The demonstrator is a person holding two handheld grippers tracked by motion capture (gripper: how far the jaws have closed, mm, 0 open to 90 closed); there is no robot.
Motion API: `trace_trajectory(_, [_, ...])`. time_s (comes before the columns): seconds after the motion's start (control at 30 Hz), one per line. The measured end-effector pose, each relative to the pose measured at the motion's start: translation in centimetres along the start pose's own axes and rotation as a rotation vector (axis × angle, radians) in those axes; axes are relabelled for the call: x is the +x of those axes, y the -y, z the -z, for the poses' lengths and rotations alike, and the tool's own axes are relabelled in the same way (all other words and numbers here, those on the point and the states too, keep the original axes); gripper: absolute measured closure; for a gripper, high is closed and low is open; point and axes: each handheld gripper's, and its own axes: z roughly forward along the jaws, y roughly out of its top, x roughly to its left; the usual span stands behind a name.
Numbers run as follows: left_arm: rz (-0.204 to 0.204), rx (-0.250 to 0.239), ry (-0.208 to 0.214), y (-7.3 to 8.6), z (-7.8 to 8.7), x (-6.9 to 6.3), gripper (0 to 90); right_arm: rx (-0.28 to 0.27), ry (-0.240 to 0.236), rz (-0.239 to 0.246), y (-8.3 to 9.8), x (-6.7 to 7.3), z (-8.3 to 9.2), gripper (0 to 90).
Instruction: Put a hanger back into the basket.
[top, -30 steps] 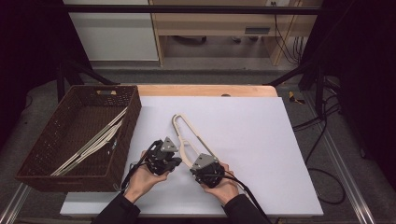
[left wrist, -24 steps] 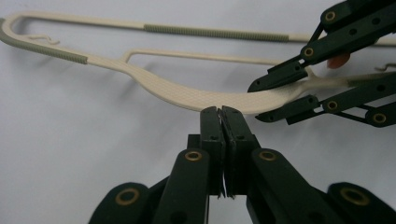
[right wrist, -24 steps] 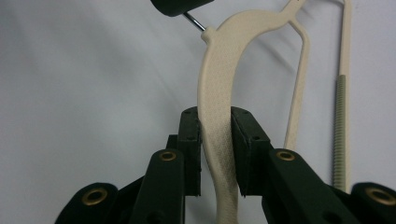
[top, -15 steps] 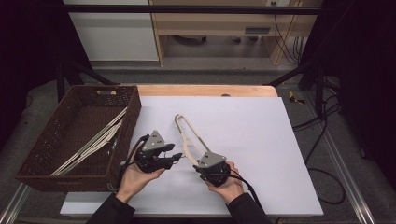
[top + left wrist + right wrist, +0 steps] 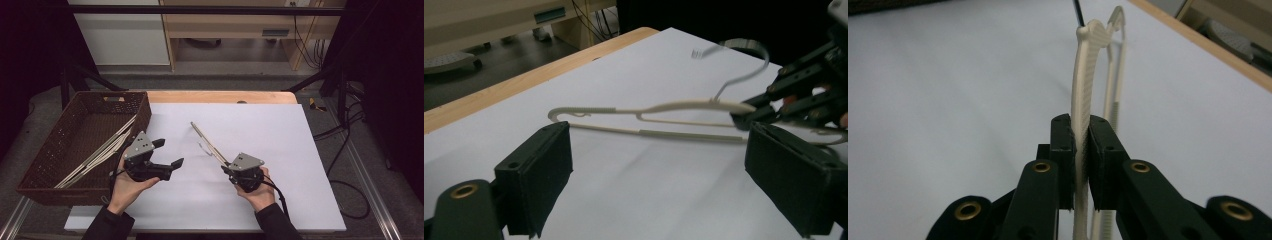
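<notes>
the tabletop is covered by a pale white sheet, with a strip of light wood showing along its far edge. beyond it lies a grey floor. a light wooden bench stands at the back, and a white cabinet sits to its left. black cables hang near the bench's right leg, and more cables trail over the floor at the right. dark metal frame bars slant down at both sides. the room's edges are in deep shadow.
</notes>
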Motion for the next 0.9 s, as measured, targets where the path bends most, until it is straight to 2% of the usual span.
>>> trace_trajectory(0.13, [-0.012, 0.017, -0.007, 0.2, -0.4, 0.0, 10.8, -0.008, 0.019, -0.018, 0.0, -1.1, 1.2, 86.4])
trace_trajectory(0.2, [-0.014, 0.026, -0.009, 0.3, -0.6, 0.0, 10.7, -0.022, -0.003, -0.036, 0.0, -1.6, 1.7, 86.9])
trace_trajectory(0.23, [-0.016, 0.03, -0.009, 0.3, -0.7, 0.0, 10.6, -0.034, -0.011, -0.029, 0.0, -1.8, 1.9, 86.9])
trace_trajectory(0.37, [-0.021, 0.045, 0.001, 0.5, -1.0, -0.1, 10.3, -0.031, -0.037, -0.037, -0.1, -2.0, 2.6, 87.0])
trace_trajectory(0.5, [-0.046, 0.068, 0.016, 0.7, -1.6, -0.3, 10.0, -0.058, -0.105, -0.029, -0.4, -1.9, 3.0, 87.1])
trace_trajectory(0.63, [-0.072, 0.065, 0.04, 0.7, -1.8, -0.6, 9.9, -0.082, -0.186, -0.012, -1.3, -1.0, 3.3, 87.0])
trace_trajectory(0.73, [-0.098, 0.08, 0.059, 0.8, -2.1, -0.9, 10.2, -0.089, -0.245, -0.002, -1.8, -0.3, 3.1, 87.0])
trace_trajectory(0.9, [-0.133, 0.111, 0.097, 0.9, -2.9, -1.7, 13.7, -0.084, -0.302, 0.003, -2.0, 0.5, 2.9, 87.0])
